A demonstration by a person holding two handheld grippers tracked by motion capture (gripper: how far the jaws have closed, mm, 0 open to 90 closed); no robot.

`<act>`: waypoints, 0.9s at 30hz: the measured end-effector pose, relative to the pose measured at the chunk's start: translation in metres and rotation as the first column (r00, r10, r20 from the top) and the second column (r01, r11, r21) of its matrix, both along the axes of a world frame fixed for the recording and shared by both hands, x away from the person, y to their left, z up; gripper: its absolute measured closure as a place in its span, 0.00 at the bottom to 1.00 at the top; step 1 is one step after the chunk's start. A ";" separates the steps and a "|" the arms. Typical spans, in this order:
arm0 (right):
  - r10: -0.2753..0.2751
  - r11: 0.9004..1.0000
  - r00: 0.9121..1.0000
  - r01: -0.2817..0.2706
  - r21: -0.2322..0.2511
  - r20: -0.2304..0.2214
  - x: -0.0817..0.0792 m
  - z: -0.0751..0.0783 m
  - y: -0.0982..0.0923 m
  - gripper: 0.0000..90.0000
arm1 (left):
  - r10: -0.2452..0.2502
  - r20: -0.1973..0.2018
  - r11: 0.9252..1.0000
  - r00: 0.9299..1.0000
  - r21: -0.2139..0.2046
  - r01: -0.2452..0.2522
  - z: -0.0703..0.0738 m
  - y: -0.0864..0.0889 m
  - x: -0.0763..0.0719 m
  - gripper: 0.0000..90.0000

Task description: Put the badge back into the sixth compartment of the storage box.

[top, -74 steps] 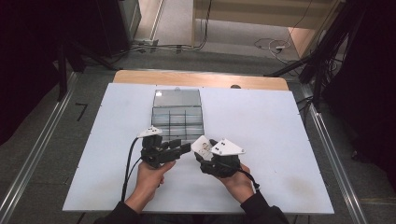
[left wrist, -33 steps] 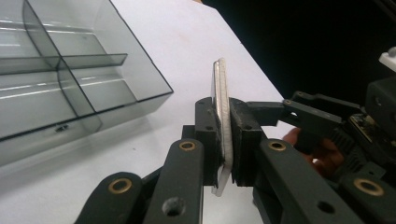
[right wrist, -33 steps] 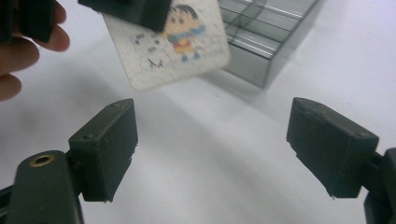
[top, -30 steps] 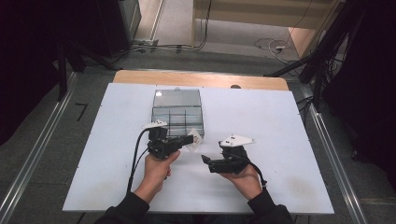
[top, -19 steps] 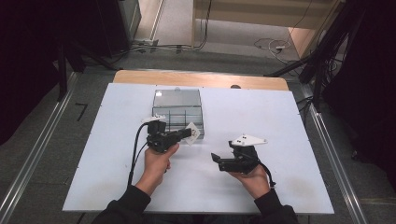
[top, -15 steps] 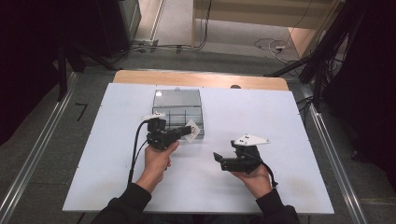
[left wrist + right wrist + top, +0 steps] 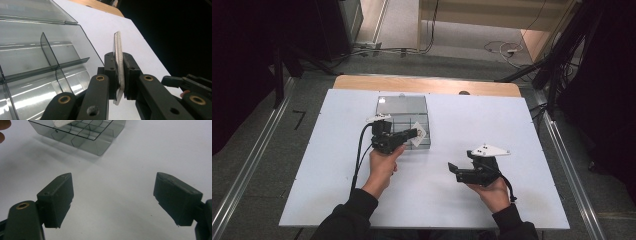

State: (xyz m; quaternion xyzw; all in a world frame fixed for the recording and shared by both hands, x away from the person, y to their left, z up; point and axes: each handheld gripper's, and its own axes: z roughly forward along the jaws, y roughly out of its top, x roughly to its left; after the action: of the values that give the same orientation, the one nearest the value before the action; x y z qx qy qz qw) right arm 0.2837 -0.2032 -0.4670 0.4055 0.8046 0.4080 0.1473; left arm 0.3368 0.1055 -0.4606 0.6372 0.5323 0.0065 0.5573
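The left gripper, clamping a thin white card, is reaching the divided clear box, not yet dropping it, while the right gripper is waiting open-jawed.

The table is plain white, with a strip of light wood along its far edge, and the floor around it is dark grey. The box is clear smoky grey plastic with darker grey dividers, and the card is white with a pale grey edge. Both grippers, left and right, are black with brass-coloured pins; the right carries a white plate, and the sleeves are black.
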 end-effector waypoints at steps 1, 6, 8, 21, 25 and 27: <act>-0.007 1.000 1.000 0.007 0.003 0.000 0.000 0.000 -0.004 0.17 | 0.005 -0.002 1.000 1.000 0.001 -0.005 0.000 0.000 0.001 0.93; -0.025 1.000 1.000 0.025 0.004 -0.004 -0.001 0.000 -0.013 0.17 | 0.028 -0.015 0.999 0.999 0.021 -0.028 -0.005 -0.001 0.008 0.93; -0.026 1.000 1.000 0.026 0.004 -0.003 -0.001 0.000 -0.015 0.17 | 0.041 -0.020 0.999 0.999 0.032 -0.040 -0.008 0.000 0.011 0.93; -0.068 0.998 0.998 0.068 0.013 -0.007 -0.004 -0.001 -0.038 0.17 | 0.056 -0.018 0.993 0.998 0.110 -0.054 -0.016 -0.014 0.028 0.93; -0.072 0.997 0.997 0.072 0.012 -0.010 -0.003 -0.001 -0.040 0.17 | 0.058 -0.015 0.982 0.998 0.181 -0.055 -0.019 -0.020 0.029 0.93; -0.071 0.997 0.997 0.071 0.010 -0.008 -0.003 -0.001 -0.040 0.17 | 0.056 -0.013 0.976 0.998 0.211 -0.052 -0.021 -0.022 0.029 0.93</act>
State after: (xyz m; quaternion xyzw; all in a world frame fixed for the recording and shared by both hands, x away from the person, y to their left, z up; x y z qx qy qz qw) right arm 0.2802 -0.2435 -0.4684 0.4363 0.7881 0.4050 0.1564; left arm 0.3661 0.0837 -0.4813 0.6777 0.5510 0.0720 0.4815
